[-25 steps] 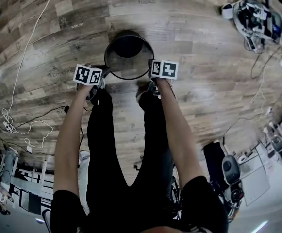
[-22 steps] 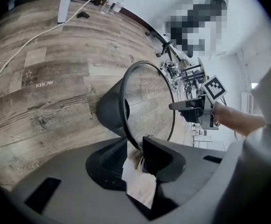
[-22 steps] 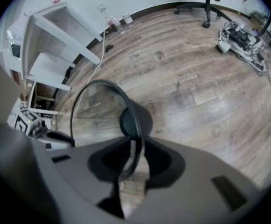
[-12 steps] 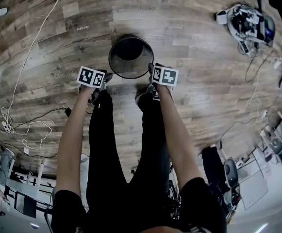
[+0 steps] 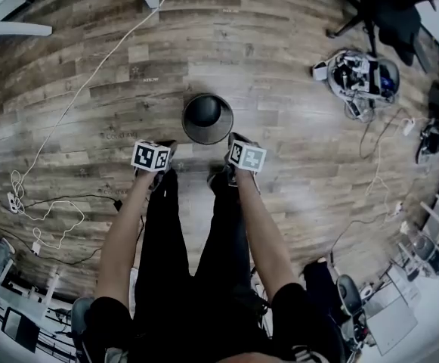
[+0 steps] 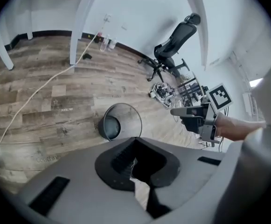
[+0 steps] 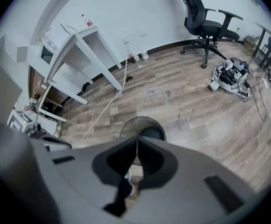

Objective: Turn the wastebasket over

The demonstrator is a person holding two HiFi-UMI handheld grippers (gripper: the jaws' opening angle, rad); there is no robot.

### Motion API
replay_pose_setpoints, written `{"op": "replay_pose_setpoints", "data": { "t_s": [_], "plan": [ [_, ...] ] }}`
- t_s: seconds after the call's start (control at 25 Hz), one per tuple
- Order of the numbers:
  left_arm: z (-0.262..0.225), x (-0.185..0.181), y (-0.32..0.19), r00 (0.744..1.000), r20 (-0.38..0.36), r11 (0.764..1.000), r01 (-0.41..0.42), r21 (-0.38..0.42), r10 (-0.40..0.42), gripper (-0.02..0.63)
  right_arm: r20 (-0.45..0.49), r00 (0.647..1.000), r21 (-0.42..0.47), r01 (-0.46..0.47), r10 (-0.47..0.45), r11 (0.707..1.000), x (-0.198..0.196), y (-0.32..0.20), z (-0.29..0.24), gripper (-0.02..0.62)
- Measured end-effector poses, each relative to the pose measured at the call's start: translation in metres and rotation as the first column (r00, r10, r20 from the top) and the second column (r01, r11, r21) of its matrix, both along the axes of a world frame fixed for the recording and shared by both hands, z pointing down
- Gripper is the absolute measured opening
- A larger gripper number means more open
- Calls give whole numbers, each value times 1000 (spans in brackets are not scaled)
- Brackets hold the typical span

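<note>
The dark round wastebasket (image 5: 208, 118) stands upright on the wooden floor, open end up, just ahead of the person's feet. It also shows in the left gripper view (image 6: 119, 121) and, partly hidden behind the jaws, in the right gripper view (image 7: 142, 127). My left gripper (image 5: 161, 148) hangs above the floor, near and left of the basket. My right gripper (image 5: 236, 144) hangs near and right of it. Neither touches the basket. Both pairs of jaws have just been closing and are now shut with nothing between them (image 6: 135, 146) (image 7: 137, 146). The right gripper (image 6: 196, 118) also appears in the left gripper view.
A white cable (image 5: 83, 89) runs across the floor at the left. A heap of equipment (image 5: 359, 78) lies at the right, with an office chair (image 7: 205, 22) behind it. White table legs (image 6: 77, 27) stand at the far wall. The person's legs (image 5: 196, 240) are below the grippers.
Both grippers have lifted straight up from the sides of the wastebasket's rim. The basket stays upright on the floor and now looks smaller and farther below.
</note>
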State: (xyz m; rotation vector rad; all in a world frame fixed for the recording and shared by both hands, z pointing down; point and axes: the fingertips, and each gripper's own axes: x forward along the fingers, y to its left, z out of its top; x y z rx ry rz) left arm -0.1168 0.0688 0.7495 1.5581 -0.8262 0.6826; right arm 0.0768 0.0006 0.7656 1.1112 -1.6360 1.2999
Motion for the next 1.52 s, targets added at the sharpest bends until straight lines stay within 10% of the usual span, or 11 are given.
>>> {"op": "replay_pose_setpoints", "data": {
  "t_s": [0.28, 0.56, 0.8, 1.32, 1.52],
  "plan": [
    [-184, 2, -44, 994, 76, 948, 54, 313, -82, 35, 47, 998, 213, 22, -33, 977, -13, -26, -164, 32],
    [-378, 9, -89, 985, 94, 761, 50, 647, -144, 35, 71, 980, 592, 109, -187, 798, -41, -65, -357, 32],
    [-506, 28, -70, 974, 81, 588, 60, 807, -211, 35, 100, 962, 733, 102, -256, 672, -43, -40, -474, 32],
    [-608, 34, -34, 944, 73, 361, 51, 931, -321, 35, 164, 957, 784, 21, -239, 621, -22, 0, -553, 32],
    [-597, 33, -27, 938, 87, 385, 53, 921, -335, 35, 161, 952, 785, 36, -260, 618, -24, 17, -558, 32]
  ]
}}
